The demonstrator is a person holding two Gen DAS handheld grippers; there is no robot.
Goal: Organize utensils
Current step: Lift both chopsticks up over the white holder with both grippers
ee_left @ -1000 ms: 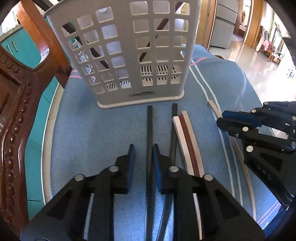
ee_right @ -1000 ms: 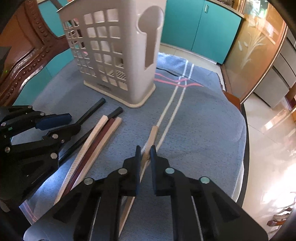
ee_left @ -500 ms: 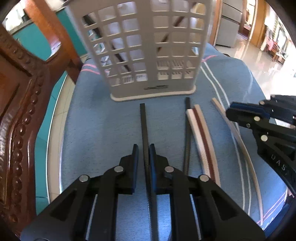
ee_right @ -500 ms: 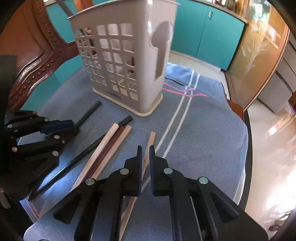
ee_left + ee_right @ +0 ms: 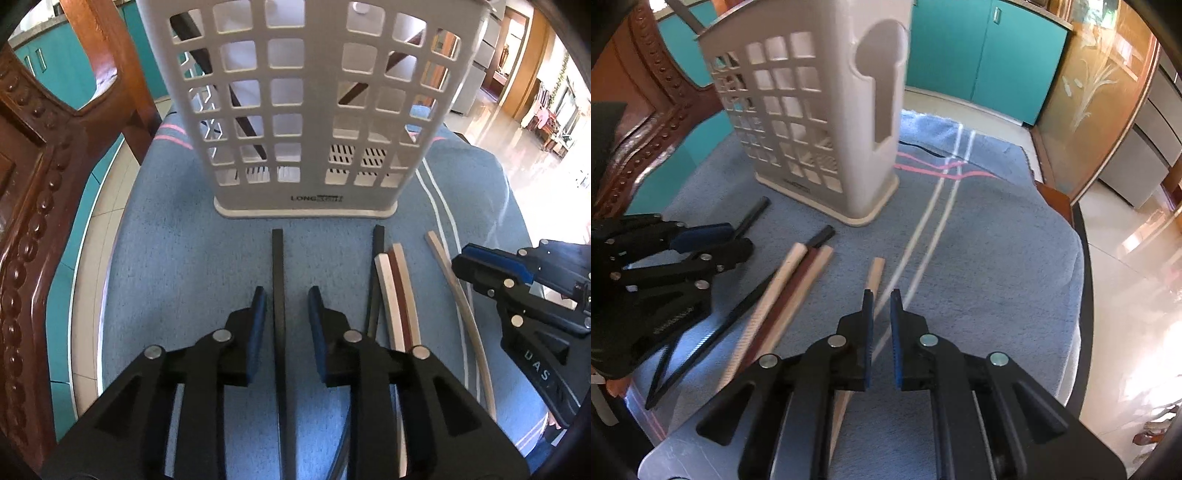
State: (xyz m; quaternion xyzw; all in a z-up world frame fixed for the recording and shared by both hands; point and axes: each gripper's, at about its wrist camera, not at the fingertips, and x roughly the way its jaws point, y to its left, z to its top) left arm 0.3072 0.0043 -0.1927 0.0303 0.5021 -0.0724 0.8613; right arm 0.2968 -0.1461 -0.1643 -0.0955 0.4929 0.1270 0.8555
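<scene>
A blue cloth [image 5: 177,258] covers the bench. The left tool [image 5: 284,301] is spread wide, a black chopstick [image 5: 277,280] lying flat between its fingers, untouched. The right tool [image 5: 882,301] is open narrowly, a pale wooden chopstick [image 5: 874,273] beneath its left finger. A white slotted utensil holder [image 5: 306,110] stands upright just beyond the sticks.

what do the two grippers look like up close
Both the left gripper and right gripper are matte black angular linkages with triangular cut-outs and round silver pivot pins. The fingers carry blue pads. White lettering marks the right gripper's side. No cables or sleeves show.
</scene>
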